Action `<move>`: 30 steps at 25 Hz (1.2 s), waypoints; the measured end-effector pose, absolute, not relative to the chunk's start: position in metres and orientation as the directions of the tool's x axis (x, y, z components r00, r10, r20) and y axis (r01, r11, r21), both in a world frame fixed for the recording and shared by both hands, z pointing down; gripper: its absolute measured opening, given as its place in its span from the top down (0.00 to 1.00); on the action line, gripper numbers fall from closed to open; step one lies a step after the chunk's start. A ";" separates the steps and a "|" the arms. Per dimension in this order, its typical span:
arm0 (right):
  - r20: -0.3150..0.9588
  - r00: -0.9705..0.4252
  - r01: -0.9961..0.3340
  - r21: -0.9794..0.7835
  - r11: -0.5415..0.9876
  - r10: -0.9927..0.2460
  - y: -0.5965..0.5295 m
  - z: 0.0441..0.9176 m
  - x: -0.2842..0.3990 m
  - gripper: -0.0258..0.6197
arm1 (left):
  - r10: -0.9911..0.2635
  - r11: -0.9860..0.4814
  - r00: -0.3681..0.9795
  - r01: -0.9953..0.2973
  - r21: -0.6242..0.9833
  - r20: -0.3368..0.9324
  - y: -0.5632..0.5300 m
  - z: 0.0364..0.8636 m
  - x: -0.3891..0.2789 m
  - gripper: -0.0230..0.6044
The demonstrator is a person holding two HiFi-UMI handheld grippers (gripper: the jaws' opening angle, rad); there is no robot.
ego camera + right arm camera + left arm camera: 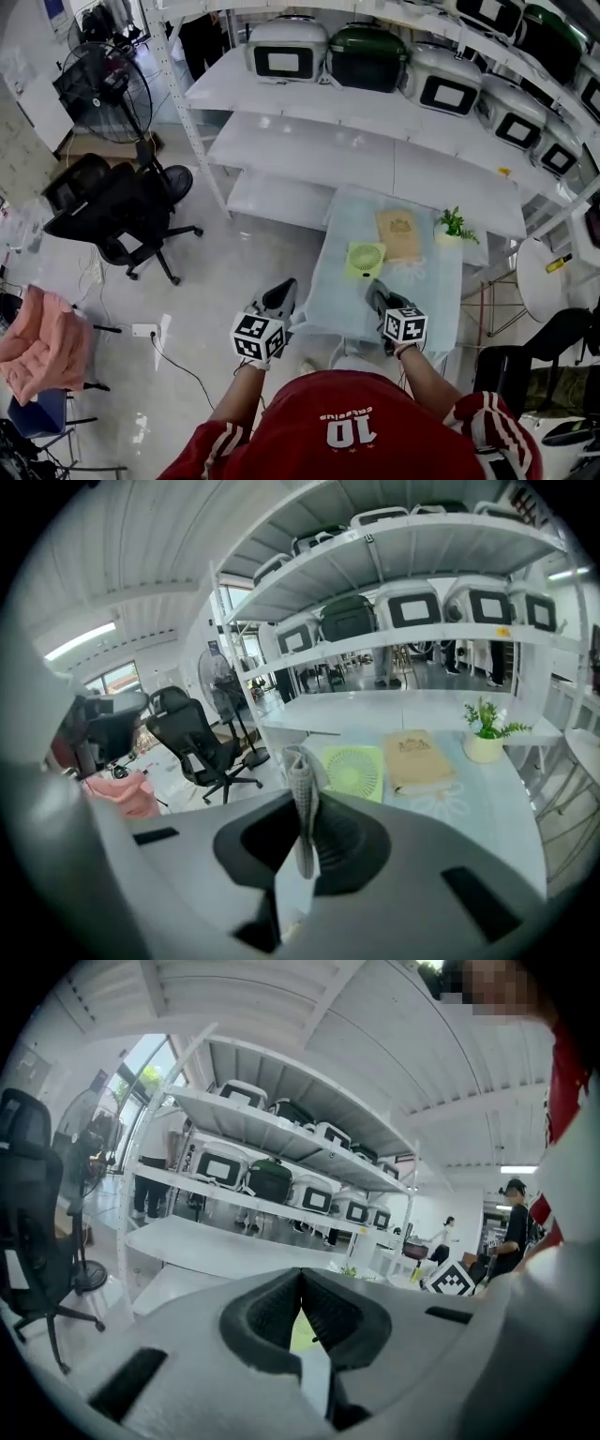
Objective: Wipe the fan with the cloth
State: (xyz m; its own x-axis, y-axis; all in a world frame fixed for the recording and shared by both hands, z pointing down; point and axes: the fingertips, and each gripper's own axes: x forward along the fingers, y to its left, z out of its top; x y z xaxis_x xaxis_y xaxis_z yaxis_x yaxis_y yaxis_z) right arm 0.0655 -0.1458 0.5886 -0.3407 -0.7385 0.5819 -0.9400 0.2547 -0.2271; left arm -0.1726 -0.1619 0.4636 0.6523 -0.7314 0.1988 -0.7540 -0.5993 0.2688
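A person's red sleeves reach down to 2 tongs held low in the head view. The left tongs (280, 297) hang just off the near left corner of the bench (432, 302), over the pale floor; in the left gripper view the left tongs (301, 1277) have their dark pads pressed together with nothing between them. The right tongs (378, 293) sit above the near edge of the bench, and in the right gripper view the right tongs (306, 819) are clamped on a folded grey-white cloth (302, 778) that stands upright out of the pads. Just past the right tongs, apart from them, the small light-green desk fan (365, 260) lies flat on the bench with its round grille facing up. A tan book (398, 233) lies touching or nearly touching the fan's far right side, and a little potted plant (453, 228) stands to the right of the book. Beyond the bench rise white shelves (309, 141) carrying a row of white appliances (286, 49) and 1 dark-green one (366, 58). Far left, a black office chair (117, 211) stands in front of a black pedestal fan (105, 89).
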 end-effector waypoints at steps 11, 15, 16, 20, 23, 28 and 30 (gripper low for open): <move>0.421 -0.352 -0.935 -0.209 0.288 -0.836 -0.107 0.473 0.068 0.92 | -0.706 -0.636 0.695 -0.706 0.310 0.134 -0.115 0.419 -0.173 0.96; 0.365 -0.348 -0.936 -0.195 0.294 -0.864 -0.096 0.434 0.082 0.92 | -0.692 -0.677 0.716 -0.688 0.260 0.093 -0.105 0.391 -0.152 0.96; 0.346 -0.346 -0.936 -0.191 0.296 -0.872 -0.091 0.424 0.086 0.92 | -0.687 -0.687 0.722 -0.682 0.249 0.083 -0.100 0.383 -0.146 0.96; 0.266 -0.337 -0.939 -0.164 0.302 -0.903 -0.062 0.382 0.105 0.92 | -0.668 -0.723 0.743 -0.663 0.197 0.048 -0.067 0.355 -0.124 0.97; 0.210 -0.320 -0.942 -0.174 0.287 -0.924 -0.030 0.353 0.124 0.92 | -0.662 -0.735 0.749 -0.656 0.172 0.030 -0.037 0.336 -0.108 0.96; 0.102 -0.269 -0.953 -0.171 0.250 -0.958 0.036 0.306 0.165 0.92 | -0.636 -0.766 0.771 -0.628 0.134 -0.026 0.017 0.302 -0.073 0.96; 0.059 -0.246 -0.958 -0.163 0.234 -0.967 0.062 0.289 0.181 0.92 | -0.628 -0.776 0.777 -0.619 0.117 -0.053 0.036 0.288 -0.059 0.96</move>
